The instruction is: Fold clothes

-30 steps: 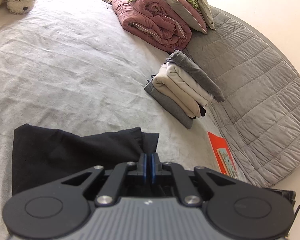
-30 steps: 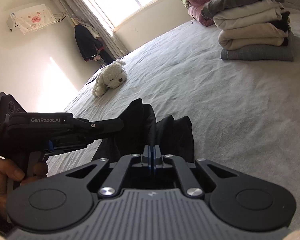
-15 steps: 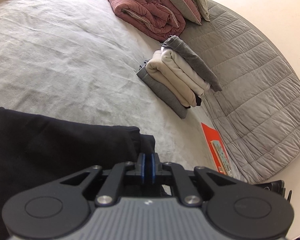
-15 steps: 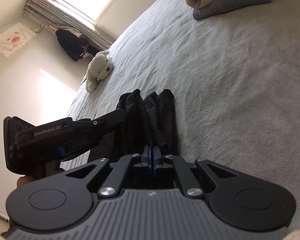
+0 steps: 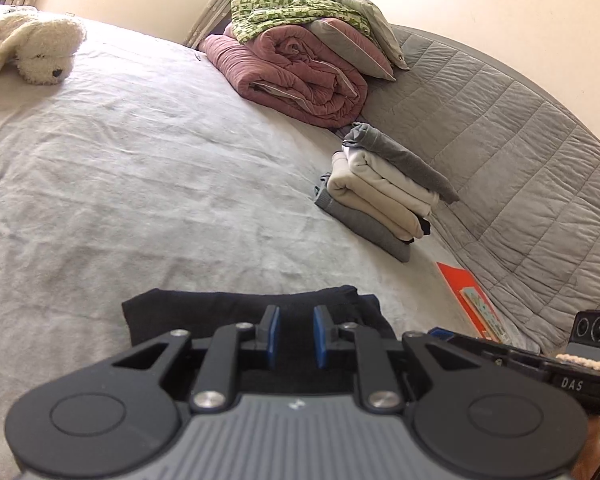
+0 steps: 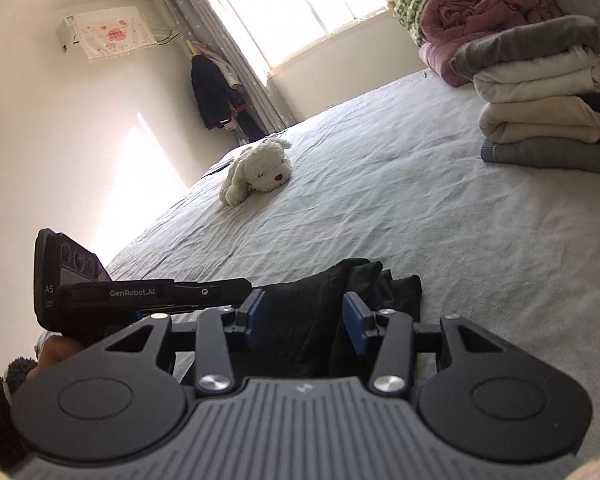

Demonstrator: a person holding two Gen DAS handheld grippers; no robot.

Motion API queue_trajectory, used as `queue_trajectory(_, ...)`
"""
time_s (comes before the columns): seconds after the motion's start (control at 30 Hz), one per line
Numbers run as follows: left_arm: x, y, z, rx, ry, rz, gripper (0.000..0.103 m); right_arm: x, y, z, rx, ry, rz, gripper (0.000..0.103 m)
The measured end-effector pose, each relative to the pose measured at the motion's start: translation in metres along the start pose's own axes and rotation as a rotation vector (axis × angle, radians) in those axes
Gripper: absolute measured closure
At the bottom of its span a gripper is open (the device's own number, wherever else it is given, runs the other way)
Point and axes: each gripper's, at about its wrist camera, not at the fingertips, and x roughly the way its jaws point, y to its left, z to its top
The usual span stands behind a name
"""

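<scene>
folded black garment (image 5: 236, 312) lying on the grey bedsheet (image 5: 148, 184), at the near edge of the bed, well short of the stack of folded clothes (image 5: 384, 196)

left gripper (image 5: 294, 334) hovering over the garment's near side, blue pads (image 5: 274, 336) a little apart after just opening; black cloth seen in the gap, pads not pressing on it

right gripper (image 6: 302, 322) beside it over the bunched end of the same garment (image 6: 364, 284), jaws wider apart, also just opened; folds of cloth lying between the pads (image 6: 354, 320) without being pinched

from the right wrist view, left gripper's body (image 6: 140, 294) reaching in from the left, with part of the person's hand (image 6: 56, 354) and a dark fleecy cuff below it

stack of folded clothes: grey piece at the bottom, cream pieces above, grey piece on top, against the quilted grey headboard (image 5: 520, 176)

beyond the stack, rolled pink duvet (image 5: 300, 76) with a green patterned cloth (image 5: 288, 8) and a pillow on top

far from the stack, across the sheet, white plush dog (image 5: 32, 50)

nearer than the stack, by the headboard's foot, an orange book (image 5: 472, 292)
</scene>
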Motion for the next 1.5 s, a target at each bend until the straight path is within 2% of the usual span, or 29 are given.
queue_trajectory(0.13, -0.007, 0.018, -0.008, 0.026, -0.045, -0.056, 0.086, 0.034, 0.001, -0.009, -0.008, 0.133, -0.07, 0.058)
queue_trajectory(0.17, -0.007, 0.021, -0.01, 0.027, -0.057, -0.072, 0.086, 0.041, -0.002, -0.011, -0.001, 0.157, -0.086, 0.066)
queue_trajectory(0.2, -0.007, 0.024, -0.012, 0.029, -0.07, -0.088, 0.086, 0.047, -0.004, -0.013, 0.001, 0.175, -0.095, 0.084)
queue_trajectory(0.23, -0.006, 0.026, -0.013, 0.028, -0.075, -0.1, 0.086, 0.049, -0.006, -0.014, 0.007, 0.178, -0.089, 0.093)
queue_trajectory(0.43, -0.003, 0.03, -0.017, 0.043, -0.081, -0.159, 0.085, 0.028, -0.027, -0.006, 0.144, 0.079, -0.011, 0.096)
queue_trajectory(0.6, 0.0, 0.021, -0.029, 0.14, -0.04, -0.124, 0.078, 0.037, -0.047, -0.011, 0.194, 0.123, -0.069, 0.097)
queue_trajectory(0.67, -0.002, 0.016, -0.033, 0.178, -0.035, -0.108, 0.078, 0.034, -0.051, -0.012, 0.238, 0.121, -0.045, 0.097)
queue_trajectory(0.8, -0.014, 0.005, -0.034, 0.257, -0.044, -0.137, 0.074, 0.021, -0.056, -0.011, 0.311, 0.105, 0.042, 0.095)
queue_trajectory(0.87, -0.012, 0.003, -0.037, 0.279, -0.014, -0.139, 0.074, 0.02, -0.054, -0.012, 0.295, 0.136, 0.041, 0.087)
queue_trajectory(0.97, -0.008, 0.004, -0.043, 0.278, 0.009, -0.121, 0.074, 0.01, -0.05, -0.012, 0.274, 0.147, 0.044, 0.086)
queue_trajectory(1.07, -0.014, 0.003, -0.043, 0.28, -0.01, -0.127, 0.074, -0.005, -0.043, -0.014, 0.22, 0.15, 0.049, 0.085)
queue_trajectory(1.17, -0.021, 0.003, -0.044, 0.277, -0.027, -0.124, 0.074, -0.016, -0.039, -0.02, 0.189, 0.164, 0.056, 0.063)
queue_trajectory(1.33, -0.029, 0.001, -0.048, 0.285, -0.042, -0.12, 0.074, -0.016, -0.028, -0.035, 0.123, 0.226, 0.04, 0.063)
queue_trajectory(1.37, -0.029, 0.0, -0.048, 0.292, -0.041, -0.122, 0.074, -0.012, -0.027, -0.039, 0.11, 0.246, 0.024, 0.065)
queue_trajectory(1.43, -0.03, -0.003, -0.05, 0.305, -0.039, -0.123, 0.074, -0.006, -0.025, -0.043, 0.103, 0.277, 0.011, 0.098)
queue_trajectory(1.5, -0.031, -0.005, -0.05, 0.316, -0.039, -0.126, 0.074, -0.007, -0.026, -0.042, 0.115, 0.275, 0.035, 0.099)
